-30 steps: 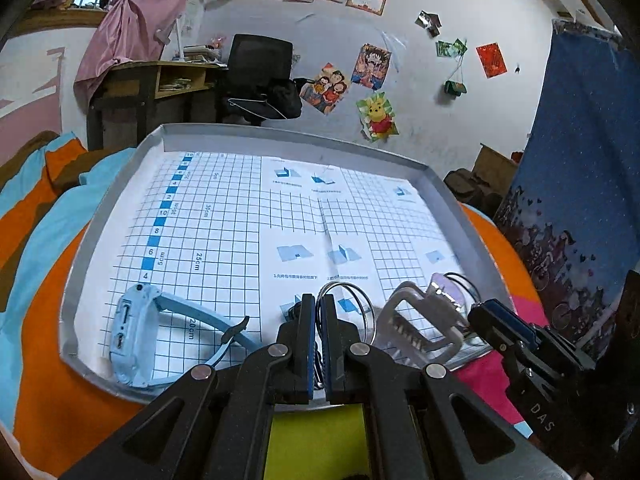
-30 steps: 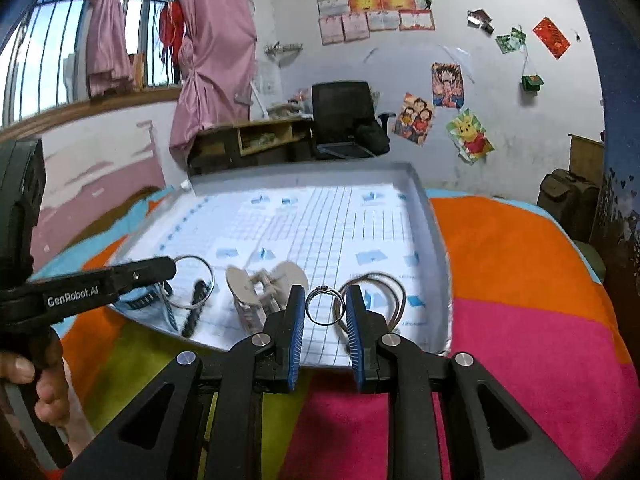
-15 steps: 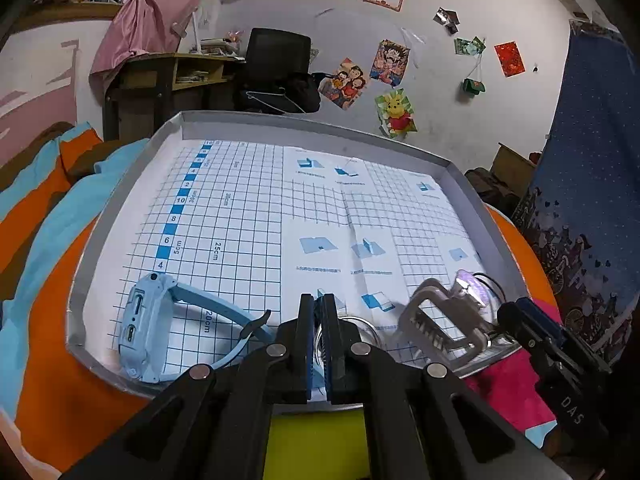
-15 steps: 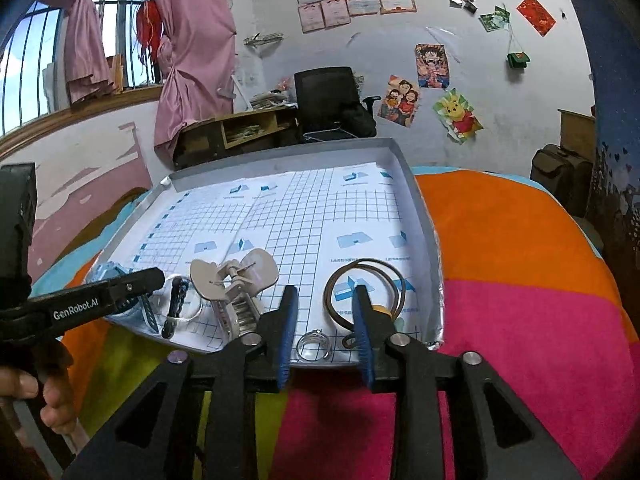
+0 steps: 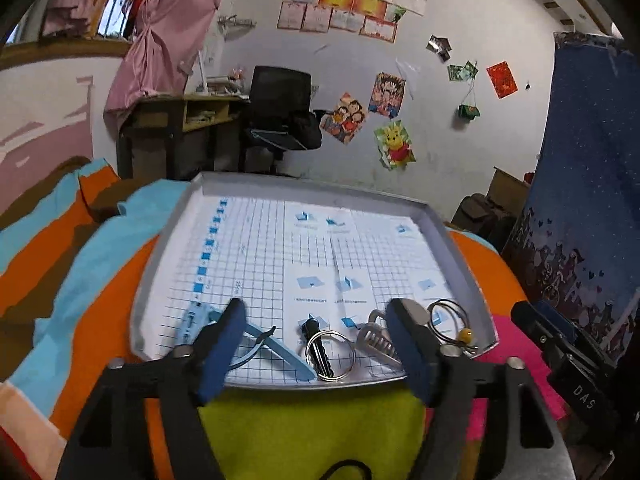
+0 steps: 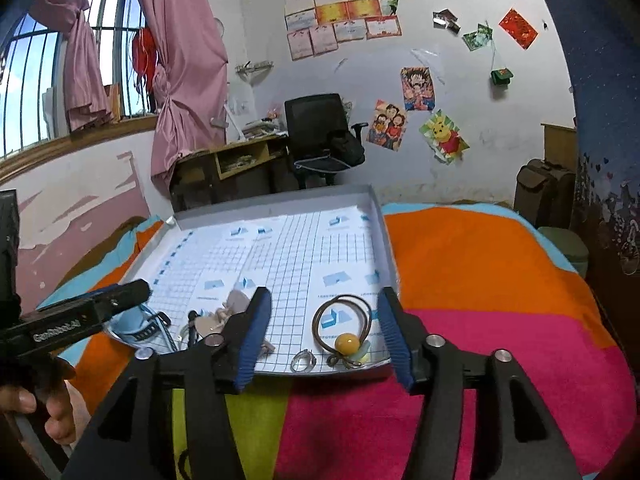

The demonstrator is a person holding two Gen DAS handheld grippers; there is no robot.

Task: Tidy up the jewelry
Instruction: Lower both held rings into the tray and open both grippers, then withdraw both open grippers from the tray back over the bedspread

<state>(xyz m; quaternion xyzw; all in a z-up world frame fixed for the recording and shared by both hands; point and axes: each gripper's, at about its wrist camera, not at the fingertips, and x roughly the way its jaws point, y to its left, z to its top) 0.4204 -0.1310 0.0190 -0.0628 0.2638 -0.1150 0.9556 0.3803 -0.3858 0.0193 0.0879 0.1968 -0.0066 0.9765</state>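
Note:
A shallow grey tray (image 5: 448,236) lined with grid paper lies on a striped blanket. Along its near edge rest a blue watch (image 5: 276,346), a black hair clip (image 5: 318,344) inside a silver bangle (image 5: 330,355), a beige claw clip (image 5: 378,340) and a brown hair tie with a yellow bead (image 5: 464,335). My left gripper (image 5: 320,354) hovers over the near rim, its jaws opening, nothing held between them. In the right wrist view a small silver ring (image 6: 304,360) and the hair tie (image 6: 344,320) lie on the paper. My right gripper (image 6: 324,336) is opening too, with nothing in its grasp.
The tray (image 6: 378,216) sits on a bed with orange, pink, blue and green stripes (image 6: 480,280). A hand (image 6: 44,408) holds the left gripper at the left edge. A desk (image 6: 240,160) and black office chair (image 6: 320,136) stand beyond, a suitcase (image 6: 544,192) to the right.
The left jaws, shut a moment ago over the bangle, have sprung wide and drawn back. The right jaws let the small ring go onto the tray and widened while rising.

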